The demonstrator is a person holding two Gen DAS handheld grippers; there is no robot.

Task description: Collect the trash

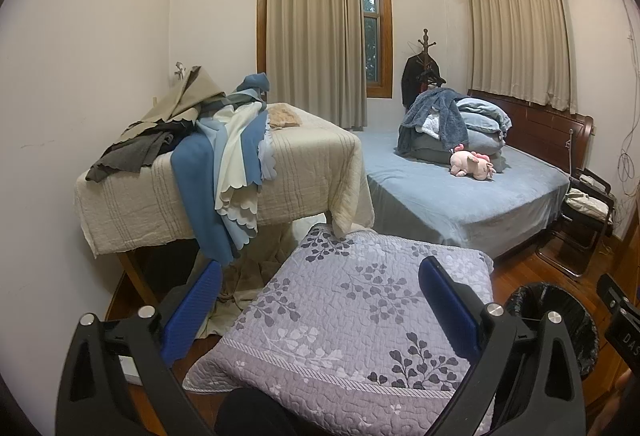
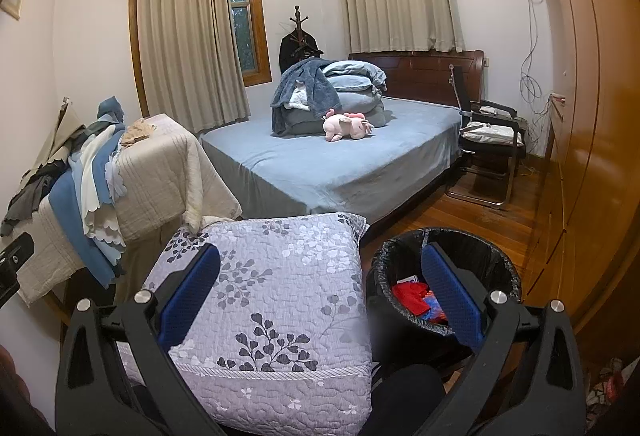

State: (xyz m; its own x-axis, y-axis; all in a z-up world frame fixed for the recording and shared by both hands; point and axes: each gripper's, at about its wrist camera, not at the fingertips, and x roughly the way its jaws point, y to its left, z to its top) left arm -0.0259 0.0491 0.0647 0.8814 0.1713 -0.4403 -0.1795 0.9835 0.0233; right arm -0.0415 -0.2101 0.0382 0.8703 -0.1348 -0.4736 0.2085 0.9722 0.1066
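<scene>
Both tools are wide open and hold nothing: the left tool [image 1: 320, 310] over the quilt [image 1: 344, 320], the right tool [image 2: 320, 292] between quilt and bin [image 2: 496, 256]. Red trash [image 2: 412, 298] lies inside the bin, on the floor beside the quilt.

Both wrist cameras look forward across the bedroom from low over the lilac quilted cushion [image 1: 352, 316], which fills the lower centre of each frame close up. The right view sits further right (trash bin [image 2: 444, 276] lower right, near). Both share the blue bed [image 1: 460, 192] and the curtained windows [image 2: 192, 44].
</scene>
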